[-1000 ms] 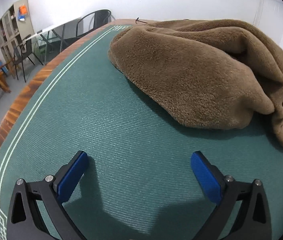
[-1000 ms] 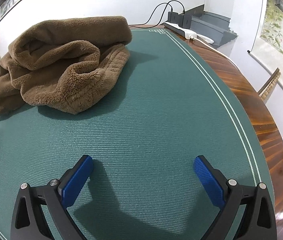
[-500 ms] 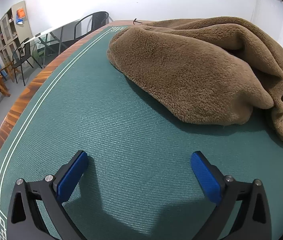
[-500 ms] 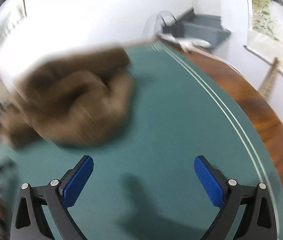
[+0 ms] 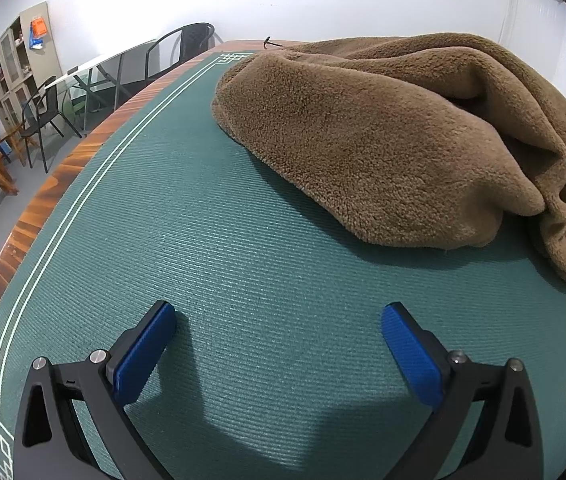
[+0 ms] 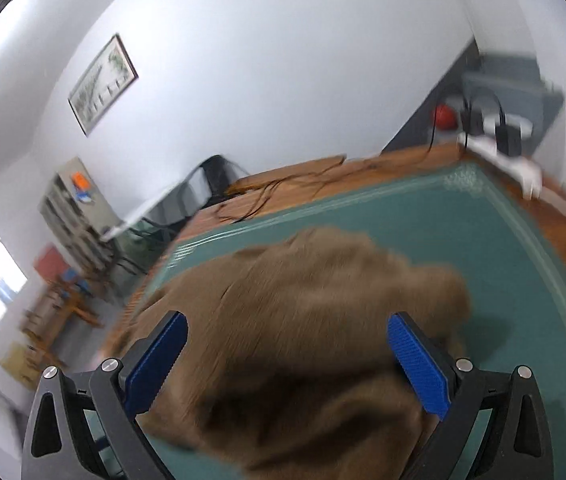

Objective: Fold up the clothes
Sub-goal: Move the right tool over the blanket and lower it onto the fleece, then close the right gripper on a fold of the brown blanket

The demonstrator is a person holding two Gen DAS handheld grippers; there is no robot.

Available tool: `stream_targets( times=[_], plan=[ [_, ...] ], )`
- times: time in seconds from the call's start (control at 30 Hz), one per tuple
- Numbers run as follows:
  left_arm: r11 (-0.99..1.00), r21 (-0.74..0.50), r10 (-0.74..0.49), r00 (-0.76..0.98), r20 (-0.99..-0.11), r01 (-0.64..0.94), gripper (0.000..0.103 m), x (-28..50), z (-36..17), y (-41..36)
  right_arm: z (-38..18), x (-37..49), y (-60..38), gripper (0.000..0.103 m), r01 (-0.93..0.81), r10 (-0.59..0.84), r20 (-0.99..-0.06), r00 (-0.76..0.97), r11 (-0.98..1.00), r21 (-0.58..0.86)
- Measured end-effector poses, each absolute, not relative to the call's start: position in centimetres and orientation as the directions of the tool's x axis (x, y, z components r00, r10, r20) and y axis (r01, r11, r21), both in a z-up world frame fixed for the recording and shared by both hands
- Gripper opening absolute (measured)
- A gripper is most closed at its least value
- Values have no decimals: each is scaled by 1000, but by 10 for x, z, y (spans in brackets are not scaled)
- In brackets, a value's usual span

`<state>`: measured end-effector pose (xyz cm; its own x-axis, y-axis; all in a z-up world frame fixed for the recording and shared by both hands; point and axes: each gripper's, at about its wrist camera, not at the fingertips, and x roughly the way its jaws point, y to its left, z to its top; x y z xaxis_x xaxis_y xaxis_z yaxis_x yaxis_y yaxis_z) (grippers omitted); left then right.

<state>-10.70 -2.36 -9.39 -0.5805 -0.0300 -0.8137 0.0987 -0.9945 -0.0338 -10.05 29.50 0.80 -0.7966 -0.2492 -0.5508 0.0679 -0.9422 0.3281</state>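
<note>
- Green matting (image 5: 243, 240) with pale border lines covers a wooden table (image 5: 55, 184), and white walls stand behind it.
- Nearest in the left wrist view, the left gripper (image 5: 279, 344) hangs low over bare mat at 6 o'clock, its blue pads (image 5: 145, 352) spread wide and nothing between them.
- Beyond it, from 12 to 3 o'clock, a brown fleece garment (image 5: 383, 140) lies bunched in a heap on the mat, apart from that gripper (a loose end trails down at 3 o'clock).
- Farther off at 10 o'clock stand black chairs (image 5: 43, 120) and a cabinet (image 5: 15, 64).
- In the right wrist view (blurred), the right gripper (image 6: 287, 360) is above the same garment (image 6: 303, 320), with its blue pads (image 6: 419, 364) wide apart on either side of the heap; whether they touch the fleece cannot be told.
- Past the heap at 1 to 2 o'clock, dark cables (image 6: 283, 188) run across the wood toward a white power strip (image 6: 503, 156).
- A framed picture (image 6: 103, 84) hangs on the far wall at 10 o'clock.
</note>
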Motion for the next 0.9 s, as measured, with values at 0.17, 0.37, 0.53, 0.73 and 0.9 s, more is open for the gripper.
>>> stream_targets(
  times=[0.17,0.37,0.53,0.73,0.9],
  plan=[
    [-995,-34,-29,-580,-814,98,103,-106,-94,-23,0,-172,305,102,44,-223,-617,-755,-956,291],
    [-995,-32,-31,-580,-814,98,103,-105,-93,-22,-39,-242,300,102,88,-325,-709,-626,-932,350],
    [-995,-31,-31,-580,-814,98,103,-106,-94,-23,-63,-249,288,87,136,-351,-740,-574,-932,336],
    [-995,-32,-30,-580,-814,97,103,-107,-94,-24,-61,-220,279,36,226,-361,-726,-586,-933,282],
    [-995,-35,-28,-582,-813,97,103,-107,-94,-25,-47,-179,255,24,337,-387,-686,-616,-917,215]
  ],
)
